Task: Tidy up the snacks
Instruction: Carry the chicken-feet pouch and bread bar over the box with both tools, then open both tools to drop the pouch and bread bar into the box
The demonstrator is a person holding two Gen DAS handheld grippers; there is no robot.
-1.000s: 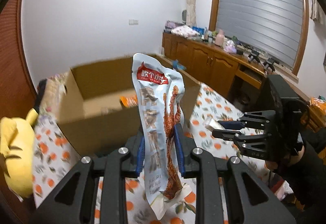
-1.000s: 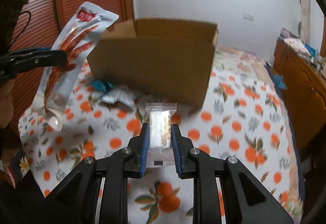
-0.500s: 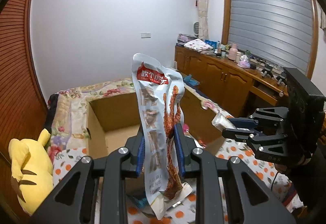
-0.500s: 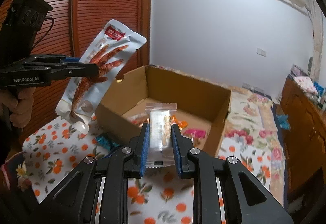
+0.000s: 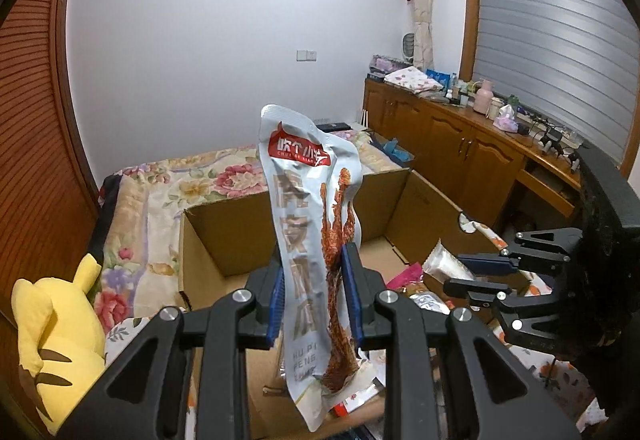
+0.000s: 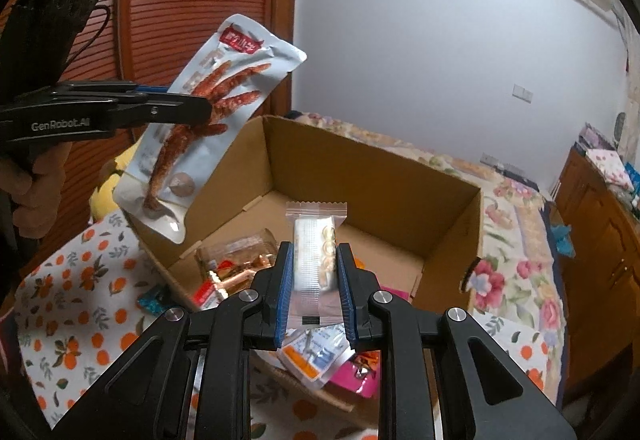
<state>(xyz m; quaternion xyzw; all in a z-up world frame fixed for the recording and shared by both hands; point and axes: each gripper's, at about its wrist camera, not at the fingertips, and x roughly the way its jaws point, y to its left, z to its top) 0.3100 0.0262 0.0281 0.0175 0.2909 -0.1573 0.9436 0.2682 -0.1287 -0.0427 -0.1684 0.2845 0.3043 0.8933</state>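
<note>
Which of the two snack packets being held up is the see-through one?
The small clear packet in the right gripper. The pale blue pouch in the left gripper is bigger, printed and not see-through.

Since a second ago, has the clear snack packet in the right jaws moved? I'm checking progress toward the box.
Yes. The clear packet was short of the cardboard box, over the tablecloth; now it is over the box's open top.
</note>
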